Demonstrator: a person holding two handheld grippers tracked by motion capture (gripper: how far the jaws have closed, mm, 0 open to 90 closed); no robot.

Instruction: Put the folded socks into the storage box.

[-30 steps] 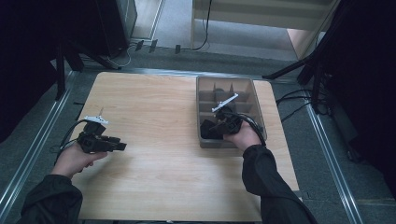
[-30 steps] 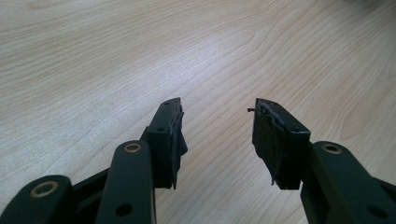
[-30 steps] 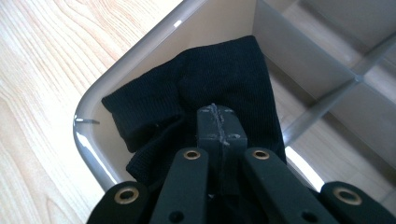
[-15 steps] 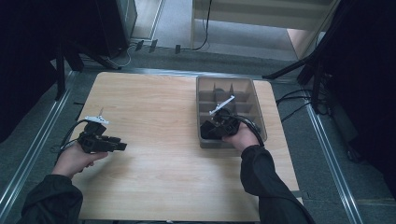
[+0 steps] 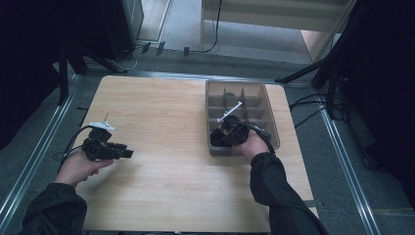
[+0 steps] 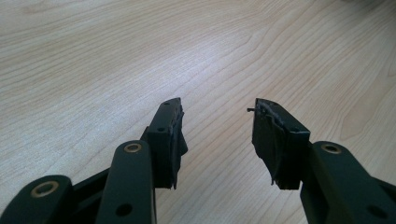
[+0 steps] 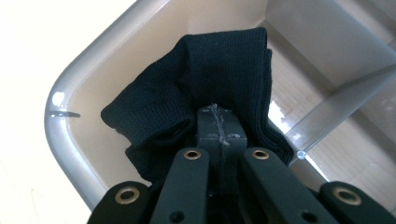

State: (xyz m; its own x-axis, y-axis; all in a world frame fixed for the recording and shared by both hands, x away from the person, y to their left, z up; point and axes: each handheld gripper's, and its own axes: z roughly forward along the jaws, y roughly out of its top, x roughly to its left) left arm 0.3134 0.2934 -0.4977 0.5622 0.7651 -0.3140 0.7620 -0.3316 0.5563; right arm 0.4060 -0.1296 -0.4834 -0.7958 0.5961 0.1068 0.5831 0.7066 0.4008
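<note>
sock: (image 7: 219,79) black ribbed knit, bunched and folded, in the near left corner compartment of the bin; pressed toward the corner wall, one rolled edge showing at the lower left in the right gripper view
sock grip: pinched between the right tongs, fabric bulging out on both sides of the jaw tips
right tongs: (image 7: 217,122) jaws pressed together on the sock, tips buried in the cloth; in the high view (image 5: 226,135) reaching into the bin's near end, angled down
right hand: (image 5: 252,143) at the bin's near edge, dark sleeve running down to the bottom of the high view
bin: (image 5: 270,113) grey translucent plastic, divided into compartments by thin walls; on the right half of the counter, long side running away from the person
bin corner: rounded rim (image 7: 65,135) curving round the sock, divider wall to its right
left tongs: (image 6: 217,126) spread apart, nothing between the jaws, bare wood under them; in the high view (image 5: 128,152) pointing right, low over the counter
left hand: (image 5: 80,164) near the left edge of the counter, well apart from the bin
cable: (image 5: 73,142) looping from the left gripper toward the counter edge
counter: (image 5: 166,112) light wood grain
</note>
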